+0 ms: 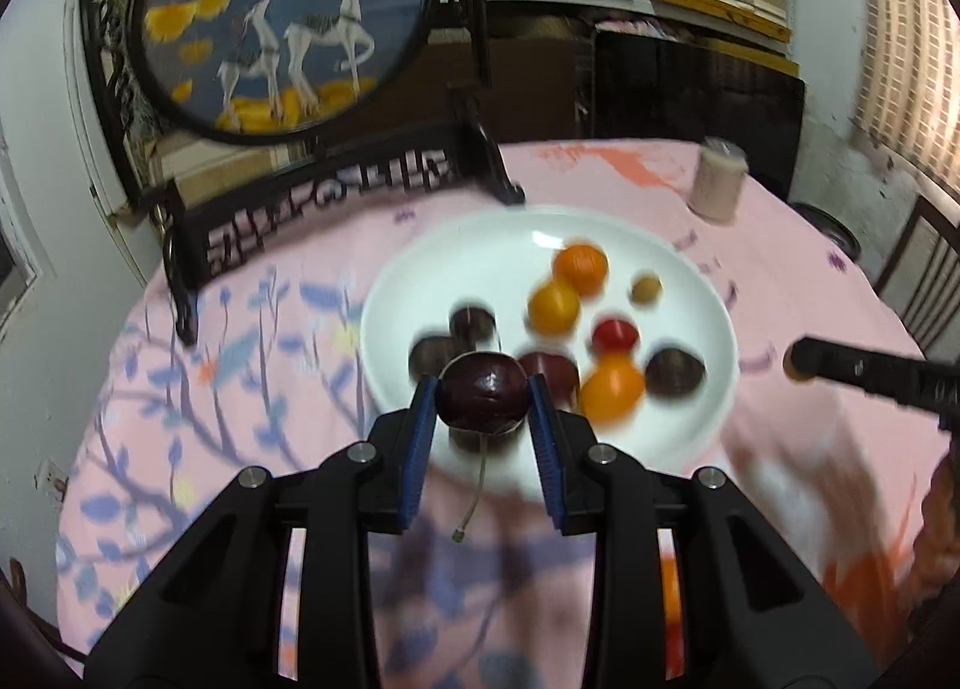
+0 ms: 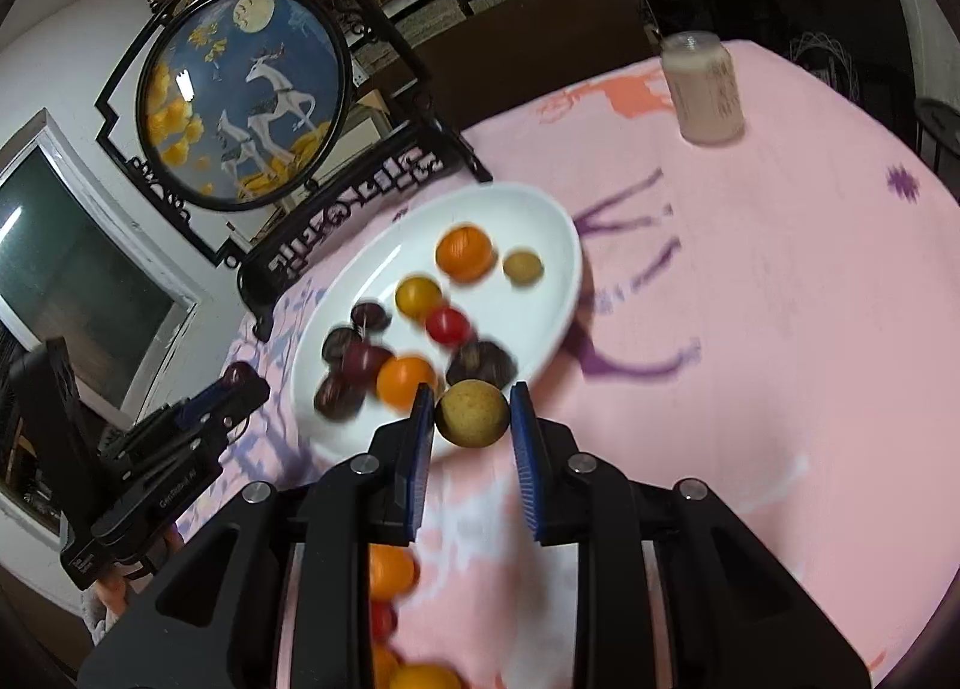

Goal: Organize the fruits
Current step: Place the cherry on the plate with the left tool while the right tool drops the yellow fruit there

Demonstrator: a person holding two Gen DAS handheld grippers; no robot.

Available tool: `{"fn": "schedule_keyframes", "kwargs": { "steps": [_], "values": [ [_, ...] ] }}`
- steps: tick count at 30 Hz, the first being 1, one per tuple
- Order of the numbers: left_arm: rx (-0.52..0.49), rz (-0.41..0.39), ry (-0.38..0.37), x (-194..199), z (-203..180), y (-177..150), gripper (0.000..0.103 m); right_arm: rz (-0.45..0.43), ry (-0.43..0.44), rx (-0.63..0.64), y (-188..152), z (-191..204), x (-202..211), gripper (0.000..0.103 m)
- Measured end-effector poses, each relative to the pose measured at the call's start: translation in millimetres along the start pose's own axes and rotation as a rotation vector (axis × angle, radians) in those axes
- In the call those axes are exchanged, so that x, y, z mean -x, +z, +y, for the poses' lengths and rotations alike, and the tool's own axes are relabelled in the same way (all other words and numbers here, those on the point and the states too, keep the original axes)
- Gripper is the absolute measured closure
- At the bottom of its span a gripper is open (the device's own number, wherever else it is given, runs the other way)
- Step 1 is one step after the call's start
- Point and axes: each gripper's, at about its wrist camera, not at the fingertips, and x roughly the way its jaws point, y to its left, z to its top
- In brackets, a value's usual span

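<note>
Above the near edge of the white plate, the left gripper clamped a dark cherry, its stem hanging down. Over the plate's near rim, the right gripper pinched a small tan fruit. On the plate lay oranges, dark cherries, a red tomato. Behind it stood a round deer screen and a pale bottle on the pink cloth.
</note>
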Motion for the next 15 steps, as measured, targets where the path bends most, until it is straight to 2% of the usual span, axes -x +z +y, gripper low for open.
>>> {"fn": "schedule_keyframes", "kwargs": {
  "steps": [5, 7, 8, 9, 11, 13, 15],
  "values": [
    [0.021, 0.014, 0.043, -38.1, -4.7, 21.7, 0.071, 0.001, -0.044, 0.021, 29.5, 7.7, -34.9, 0.077],
    [0.029, 0.03, 0.05, -48.8, -3.3, 19.4, 0.059, -0.013, -0.057, 0.025, 33.5, 8.3, -46.6, 0.077],
    [0.032, 0.038, 0.052, -54.6, -2.1, 17.0, 0.046, -0.013, -0.069, 0.027, 33.2, 7.7, -53.9, 0.077],
    [0.032, 0.041, 0.055, -57.4, -1.1, 14.2, 0.04, -0.002, -0.074, 0.032, 32.2, 6.7, -59.0, 0.077],
    [0.028, 0.045, 0.065, -60.1, 1.1, 10.7, 0.04, 0.016, -0.057, 0.028, 29.9, 1.4, -64.6, 0.072],
    [0.046, 0.046, 0.052, -58.8, 4.3, 10.4, 0.035, -0.004, -0.064, 0.0, 30.0, -6.3, -59.6, 0.064],
    [0.067, 0.035, 0.046, -53.1, 7.6, 9.9, 0.03, -0.021, -0.06, 0.003, 29.7, -6.8, -52.3, 0.062]
  ]
}}
